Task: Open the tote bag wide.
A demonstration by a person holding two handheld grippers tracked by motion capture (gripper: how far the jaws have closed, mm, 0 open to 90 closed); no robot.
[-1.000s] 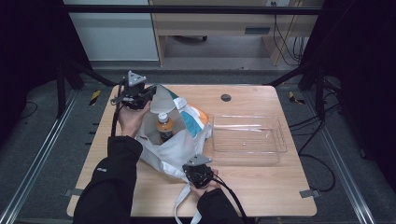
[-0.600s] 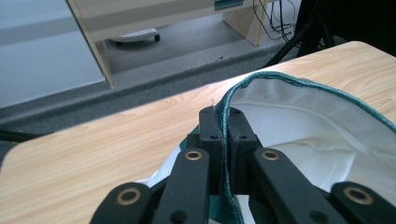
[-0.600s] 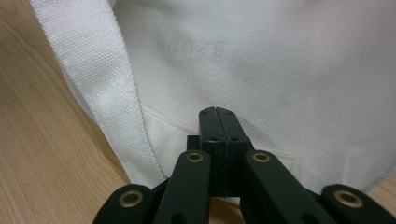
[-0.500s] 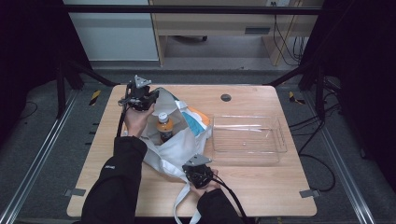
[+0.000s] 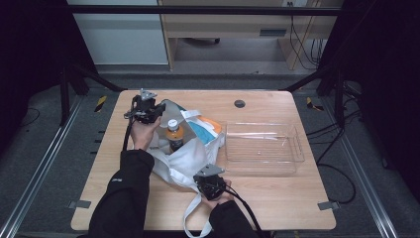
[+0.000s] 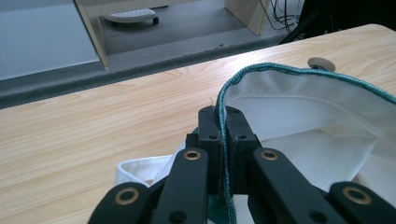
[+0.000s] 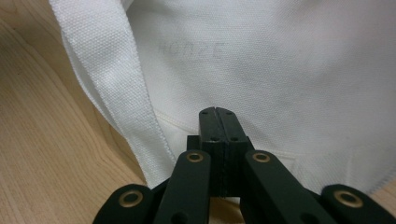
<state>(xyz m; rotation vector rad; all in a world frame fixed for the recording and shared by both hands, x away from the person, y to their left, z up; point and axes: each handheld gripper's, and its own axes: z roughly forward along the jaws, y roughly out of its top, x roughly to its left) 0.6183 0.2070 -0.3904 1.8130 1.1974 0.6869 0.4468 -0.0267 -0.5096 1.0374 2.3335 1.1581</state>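
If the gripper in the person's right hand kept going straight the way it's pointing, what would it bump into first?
Most likely the white cloth bag: the right gripper is shut with the bag's fabric right in front of its tips, possibly pinching it already. Behind the cloth, the bottle may come next; depth is unclear.

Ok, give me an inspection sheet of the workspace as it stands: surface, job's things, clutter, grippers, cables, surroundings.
Surface: light wooden table, round grommet near the far edge.
Job's things: white cloth bag with green-trimmed rim lying open mid-table; orange-drink bottle upright in its mouth beside a blue-and-orange packet.
Clutter: clear plastic tray right of the bag, apparently empty.
Grippers: left gripper shut on the bag's green rim, holding it up; right gripper shut on the bag's near white fabric.
Cables: black cable trails along the left forearm; another from the right gripper.
Surroundings: black frame rails, grey floor, wooden furniture and loose cables behind the table.
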